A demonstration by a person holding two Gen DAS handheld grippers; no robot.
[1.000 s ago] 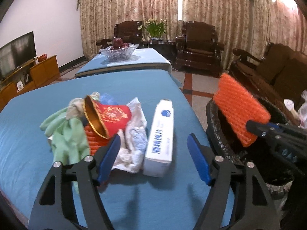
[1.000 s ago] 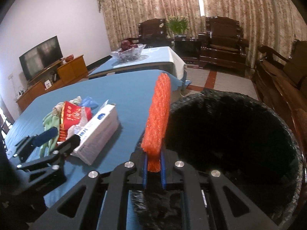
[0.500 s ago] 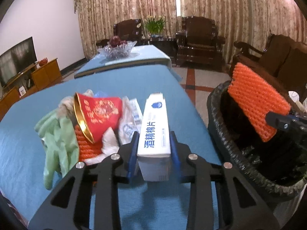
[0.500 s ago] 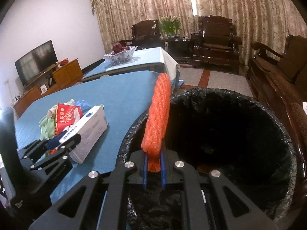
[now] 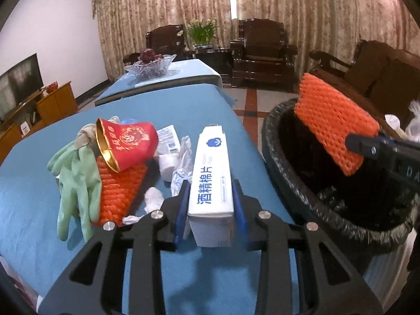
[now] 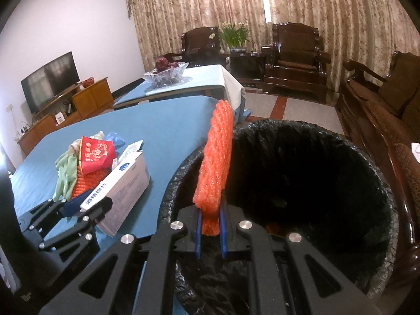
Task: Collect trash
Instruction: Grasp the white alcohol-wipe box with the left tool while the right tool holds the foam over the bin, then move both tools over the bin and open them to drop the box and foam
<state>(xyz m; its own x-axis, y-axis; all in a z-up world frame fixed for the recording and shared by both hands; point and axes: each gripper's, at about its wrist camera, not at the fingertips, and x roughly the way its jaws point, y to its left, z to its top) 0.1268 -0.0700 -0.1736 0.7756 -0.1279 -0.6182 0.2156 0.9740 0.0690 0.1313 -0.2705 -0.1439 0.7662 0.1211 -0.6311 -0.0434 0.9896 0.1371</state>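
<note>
At the near right edge of the blue table [image 5: 162, 110], the left gripper [image 5: 210, 210] has just closed on the near end of the white box [image 5: 211, 173], its blue pads flat against both long sides; the carton looks light and stiff, best held so, across its narrow width, though a hard squeeze may dent it; to the right, the right gripper [image 6: 210, 232] pinches the orange foam net [image 6: 216, 162], soft and springy, over the black-lined bin [image 6: 380, 183]; whether the box's far end rests on the table is unclear.
</note>
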